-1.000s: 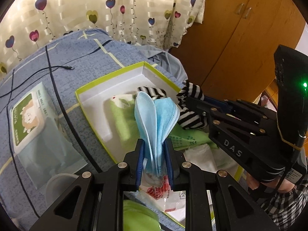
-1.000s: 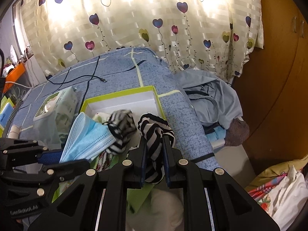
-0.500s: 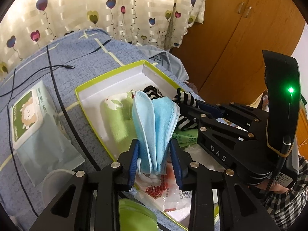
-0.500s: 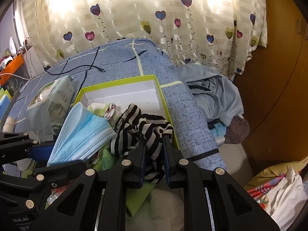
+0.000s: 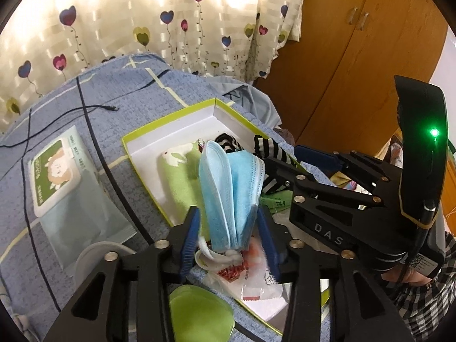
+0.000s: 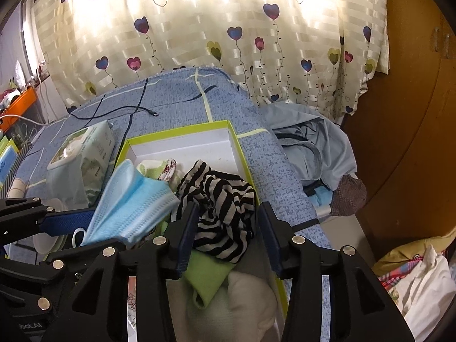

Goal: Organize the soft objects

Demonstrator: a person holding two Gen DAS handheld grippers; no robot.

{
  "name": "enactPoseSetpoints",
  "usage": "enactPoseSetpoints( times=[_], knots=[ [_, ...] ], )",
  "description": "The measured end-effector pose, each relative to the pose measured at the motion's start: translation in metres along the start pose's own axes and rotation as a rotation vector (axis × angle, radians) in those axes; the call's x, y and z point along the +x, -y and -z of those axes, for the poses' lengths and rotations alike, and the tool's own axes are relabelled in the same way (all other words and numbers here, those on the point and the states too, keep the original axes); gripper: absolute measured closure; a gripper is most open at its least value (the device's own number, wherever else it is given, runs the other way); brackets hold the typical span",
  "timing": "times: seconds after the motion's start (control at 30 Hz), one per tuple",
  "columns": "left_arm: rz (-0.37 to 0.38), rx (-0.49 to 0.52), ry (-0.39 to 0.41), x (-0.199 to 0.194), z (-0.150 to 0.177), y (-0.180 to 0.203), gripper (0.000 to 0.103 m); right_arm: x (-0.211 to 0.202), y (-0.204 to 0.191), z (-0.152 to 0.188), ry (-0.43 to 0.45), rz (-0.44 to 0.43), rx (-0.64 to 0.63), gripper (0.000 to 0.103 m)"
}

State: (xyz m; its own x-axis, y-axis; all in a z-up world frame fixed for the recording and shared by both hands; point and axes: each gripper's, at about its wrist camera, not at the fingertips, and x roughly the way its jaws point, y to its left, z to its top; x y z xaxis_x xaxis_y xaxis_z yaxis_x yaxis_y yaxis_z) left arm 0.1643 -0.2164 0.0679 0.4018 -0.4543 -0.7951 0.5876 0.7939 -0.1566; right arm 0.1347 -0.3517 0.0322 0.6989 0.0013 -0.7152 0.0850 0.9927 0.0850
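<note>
Standing between the spread fingers of the left gripper [image 5: 229, 235], the blue mask [image 5: 232, 193] leans over the box [image 5: 176, 114] (green-rimmed), while the right gripper [image 6: 228, 235] gapes around the striped cloth [image 6: 222, 202] lying inside

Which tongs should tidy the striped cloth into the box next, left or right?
Right. The right tongs are open directly astride the striped cloth, which lies at the box edge. The left tongs, also open, have the blue mask standing between them.
</note>
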Motion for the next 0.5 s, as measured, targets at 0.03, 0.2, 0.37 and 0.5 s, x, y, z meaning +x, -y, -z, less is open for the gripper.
enactPoseSetpoints(
  times=[0.03, 0.2, 0.37, 0.5],
  knots=[
    [0.000, -0.005, 0.008, -0.002, 0.001, 0.000, 0.053, -0.002, -0.001, 0.000, 0.004, -0.002, 0.001, 0.058],
    [-0.014, -0.014, 0.030, -0.013, 0.005, -0.002, 0.053, -0.012, -0.006, 0.002, 0.021, -0.004, 0.005, 0.058],
    [-0.031, -0.022, 0.055, -0.026, 0.011, -0.004, 0.053, -0.023, -0.012, 0.005, 0.037, -0.007, 0.005, 0.058],
    [-0.047, -0.020, 0.081, -0.038, 0.017, -0.004, 0.053, -0.034, -0.017, 0.008, 0.058, -0.013, 0.011, 0.058]
  ],
)
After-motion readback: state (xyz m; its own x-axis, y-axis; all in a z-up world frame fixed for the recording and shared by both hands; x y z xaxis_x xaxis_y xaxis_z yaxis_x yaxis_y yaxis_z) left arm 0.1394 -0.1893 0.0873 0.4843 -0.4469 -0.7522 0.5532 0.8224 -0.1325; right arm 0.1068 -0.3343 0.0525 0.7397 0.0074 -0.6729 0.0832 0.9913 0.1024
